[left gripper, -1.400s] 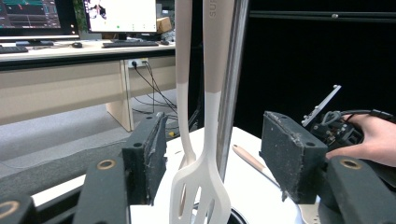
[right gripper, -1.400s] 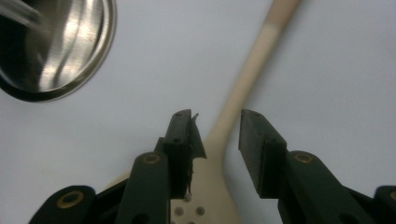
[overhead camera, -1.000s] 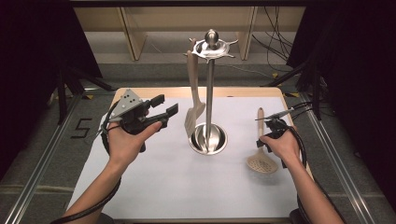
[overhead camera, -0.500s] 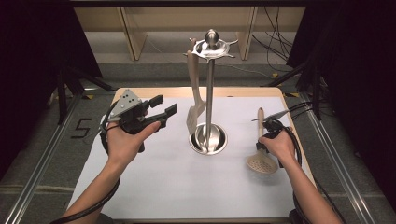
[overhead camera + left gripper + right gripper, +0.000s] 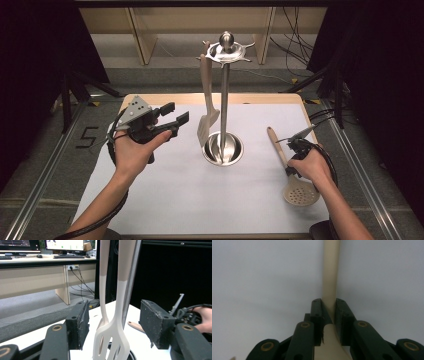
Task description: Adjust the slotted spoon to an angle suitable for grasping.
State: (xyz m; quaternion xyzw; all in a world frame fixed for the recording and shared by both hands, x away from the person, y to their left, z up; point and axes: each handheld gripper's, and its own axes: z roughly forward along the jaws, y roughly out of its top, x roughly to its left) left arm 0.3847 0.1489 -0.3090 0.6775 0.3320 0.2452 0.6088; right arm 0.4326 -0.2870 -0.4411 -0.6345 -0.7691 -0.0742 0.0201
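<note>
- High view: a "5" (image 5: 89, 135) marked on the floor left of the table (image 5: 165, 200); no other writing readable. Skimmer spoon (image 5: 292, 172) lying flat near the table's right edge, handle pointing away, round perforated head nearest the person. Right gripper (image 5: 296, 150) closed on that handle, jaws having just been closing around it; mostly hidden under the right hand (image 5: 312, 165). Left gripper (image 5: 176, 116) held above the table's left part, jaws apart and empty, pointing toward the stand (image 5: 224, 100). Slotted spatula (image 5: 206, 100) hanging from the stand's top ring, blade low by the round base. Shelving and cables beyond the table.
- Left gripper view: open jaws framing the spatula (image 5: 112, 340) and the stand's pole (image 5: 131, 285), touching neither. Monitors and a keyboard on a desk behind, screen text too small to read. Right hand (image 5: 203, 317) cut off at the edge.
- Right gripper view: pads pressed on both sides of the spoon's pale handle (image 5: 330, 277), table beneath; spoon head out of frame.
</note>
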